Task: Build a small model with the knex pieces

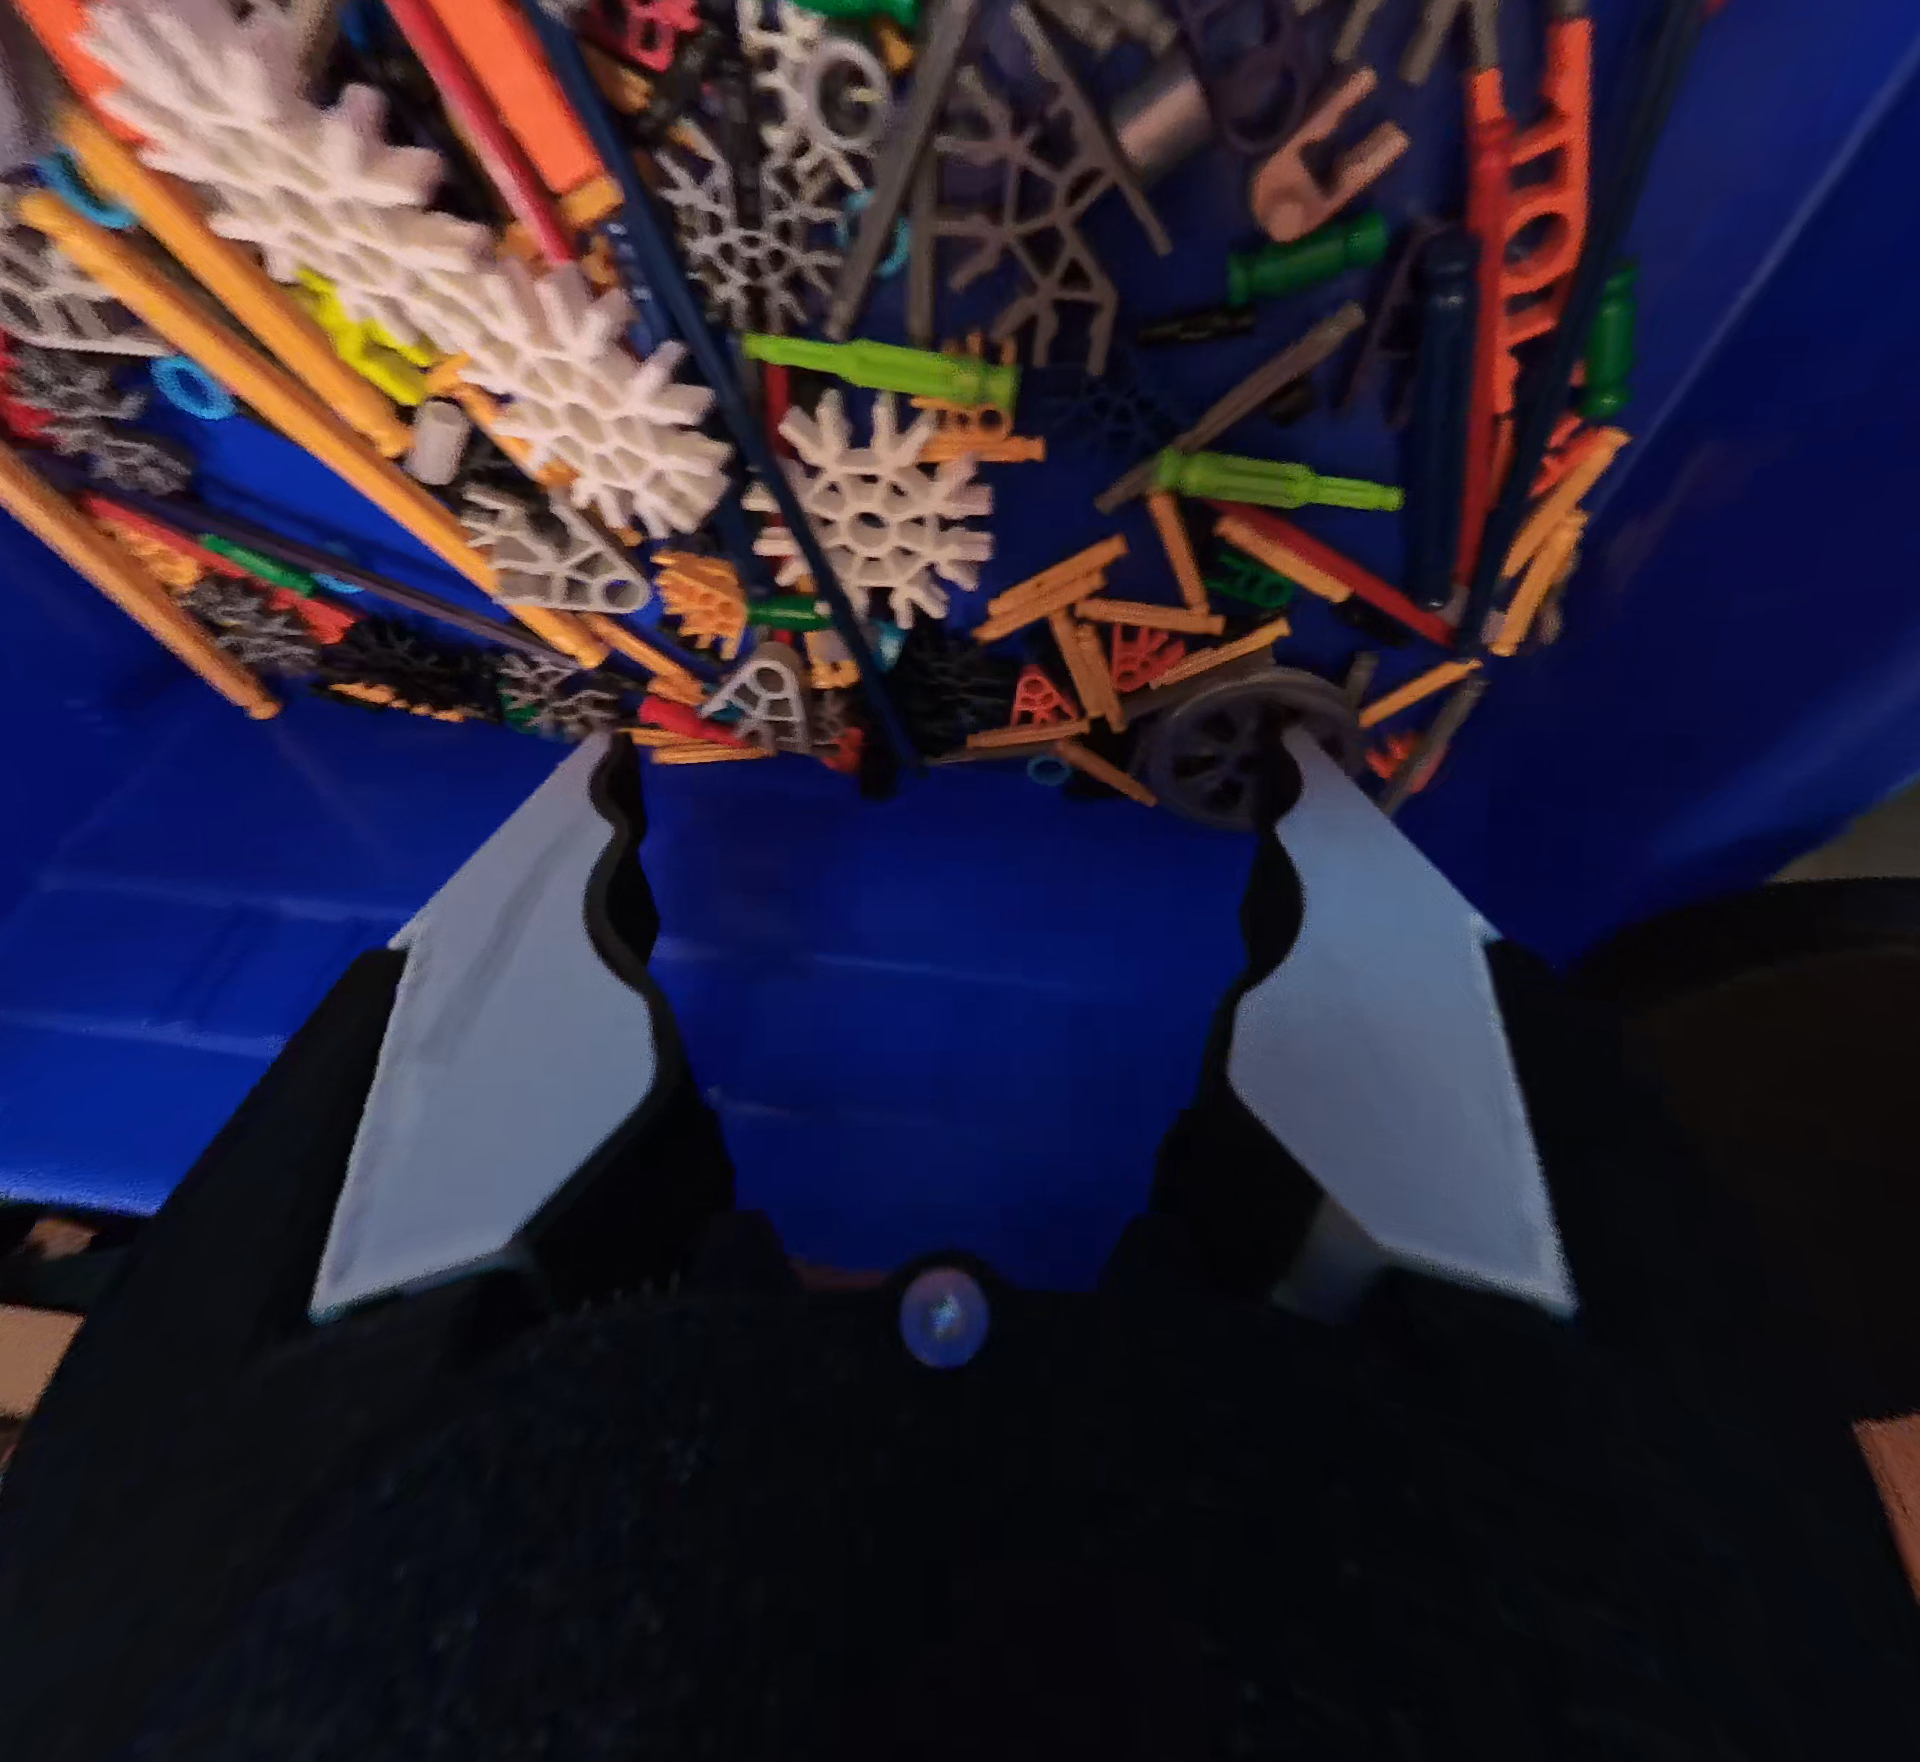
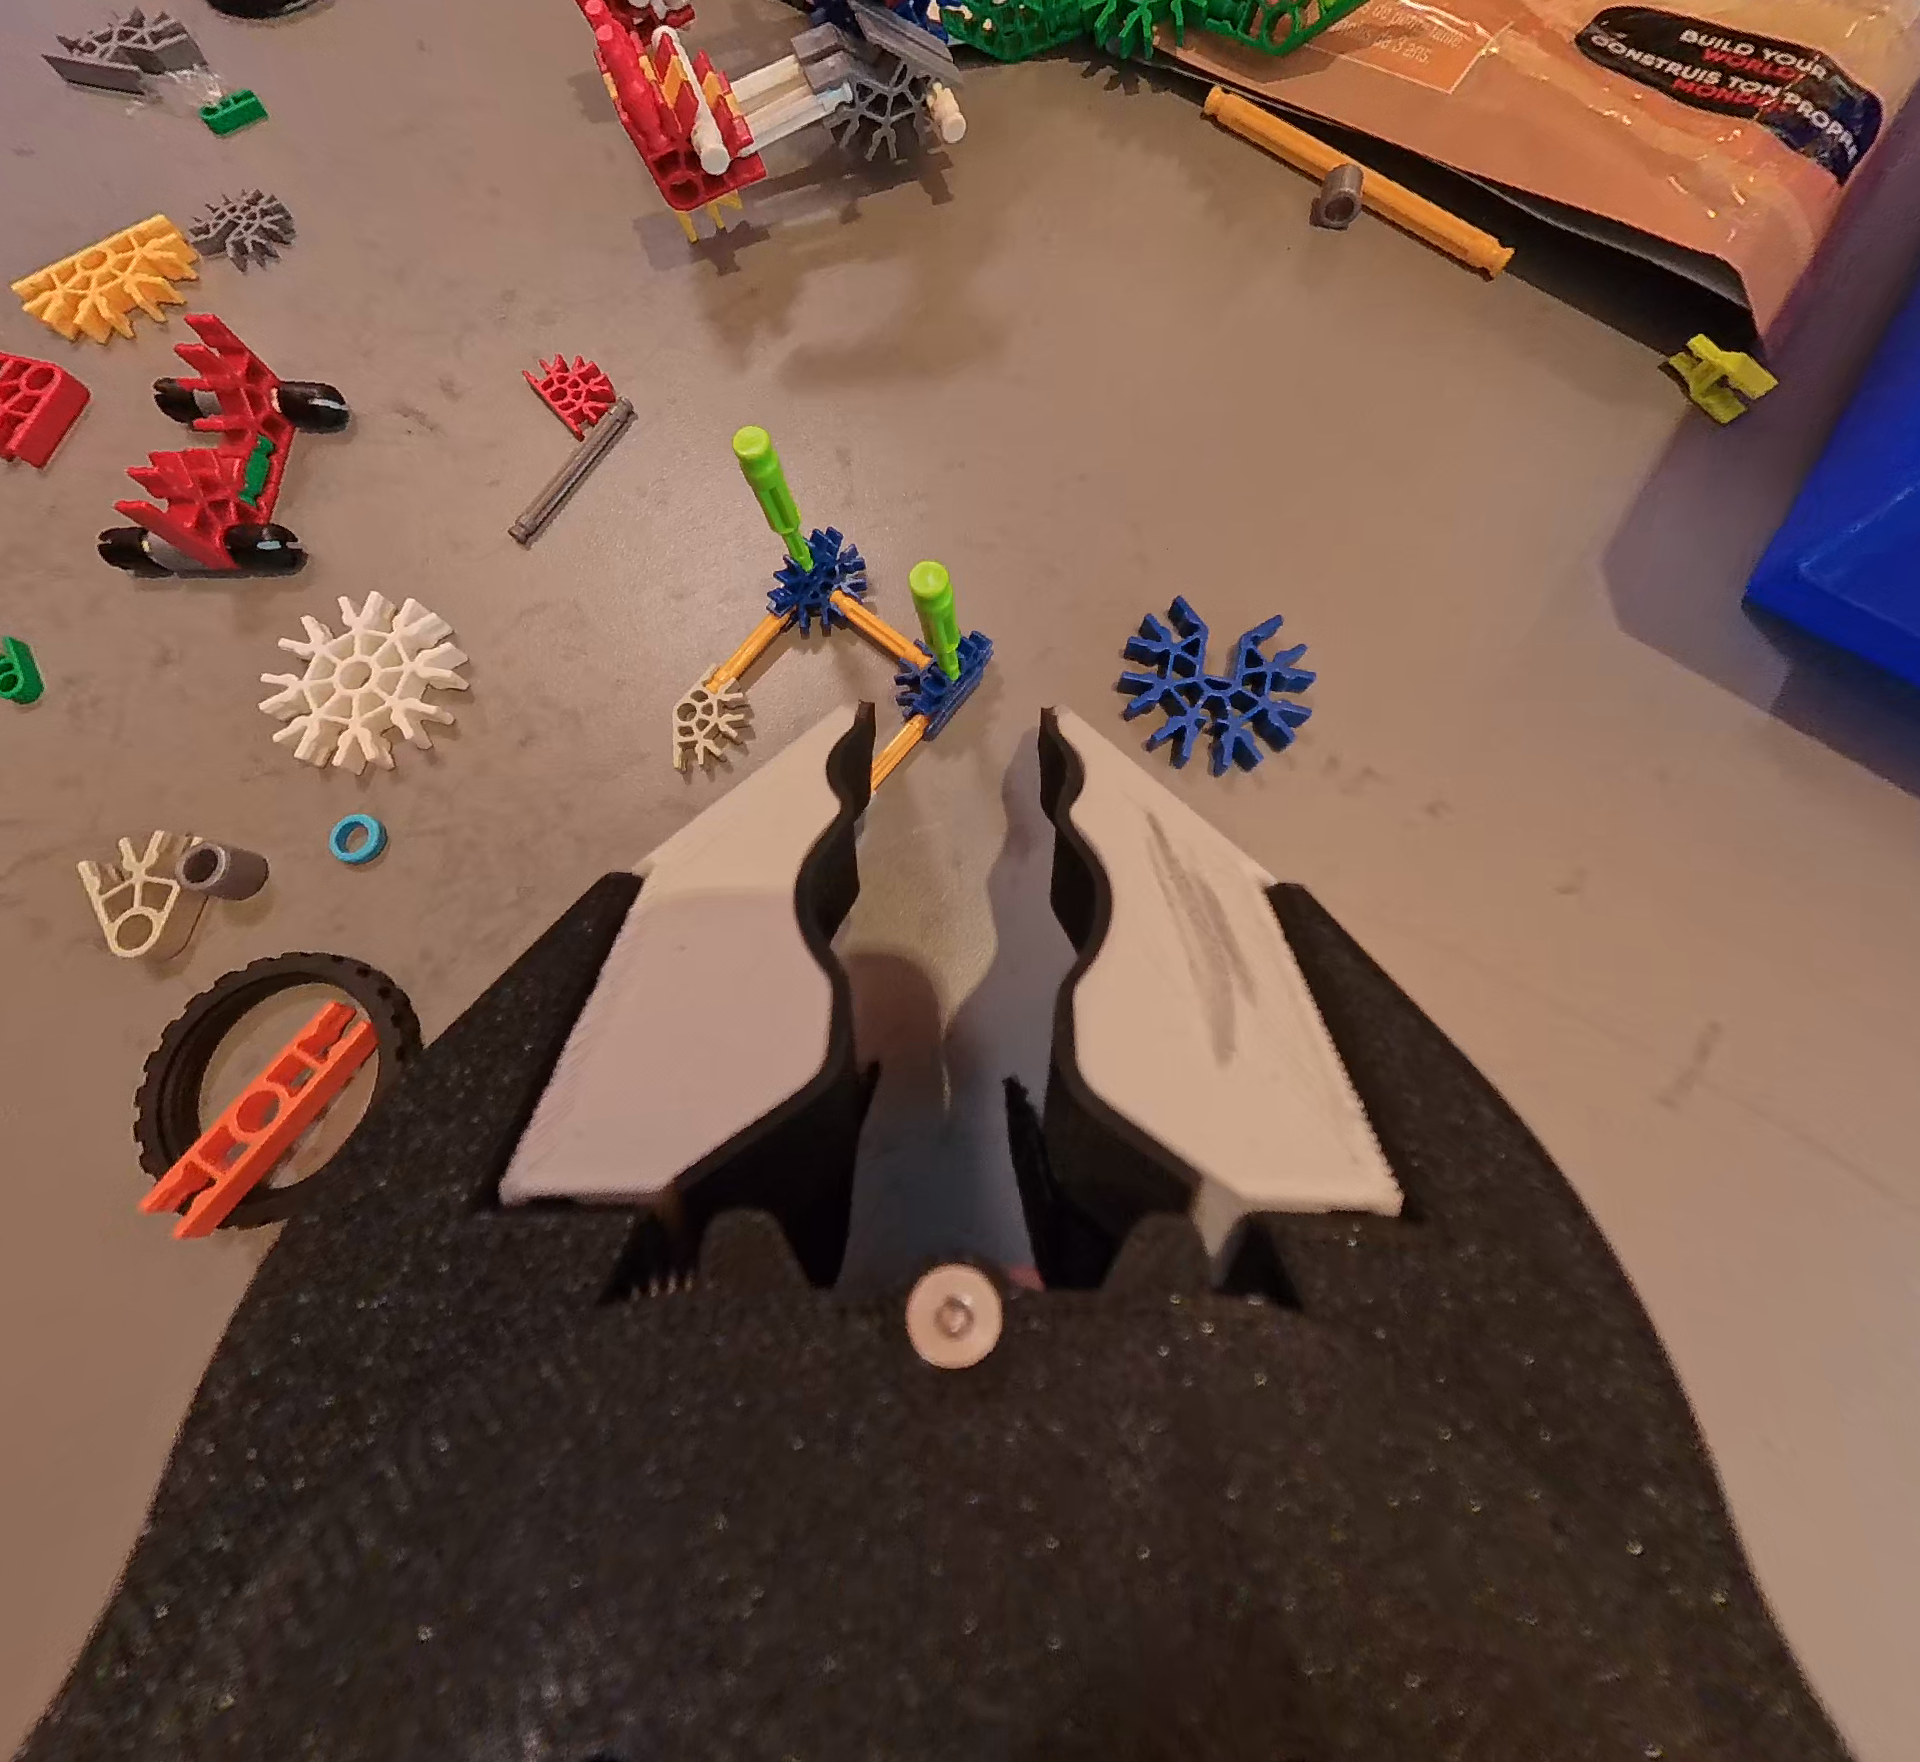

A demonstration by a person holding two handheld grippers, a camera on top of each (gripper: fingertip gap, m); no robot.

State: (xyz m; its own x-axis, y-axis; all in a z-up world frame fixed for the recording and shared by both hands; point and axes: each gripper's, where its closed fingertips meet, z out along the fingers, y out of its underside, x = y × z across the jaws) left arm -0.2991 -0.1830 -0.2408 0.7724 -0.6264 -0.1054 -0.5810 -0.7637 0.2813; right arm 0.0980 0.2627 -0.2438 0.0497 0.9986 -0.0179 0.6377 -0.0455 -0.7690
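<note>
— Claws first, L one?
— Left gripper (image 1: pixel 940 782) was spread wide, empty, inside the blue bin (image 1: pixel 312 933), tips near a dark wheel (image 1: pixel 1221 756) in the loose pieces.
— R?
— Right gripper (image 2: pixel 951 725) was partly apart, empty, over the grey table (image 2: pixel 1351 569), just by the small blue-and-yellow frame (image 2: pixel 831 632); blue connector (image 2: pixel 1216 686) beside it.

A matte grey tabletop (image 2: pixel 1195 424) is carrying scattered plastic construction pieces: a white snowflake-shaped connector (image 2: pixel 362 679), a blue double-fan connector (image 2: pixel 1216 686), a black rubber tyre (image 2: pixel 272 1084) ringing an orange strut, and a glossy printed bag (image 2: pixel 1507 102) lying at the far edge.
</note>
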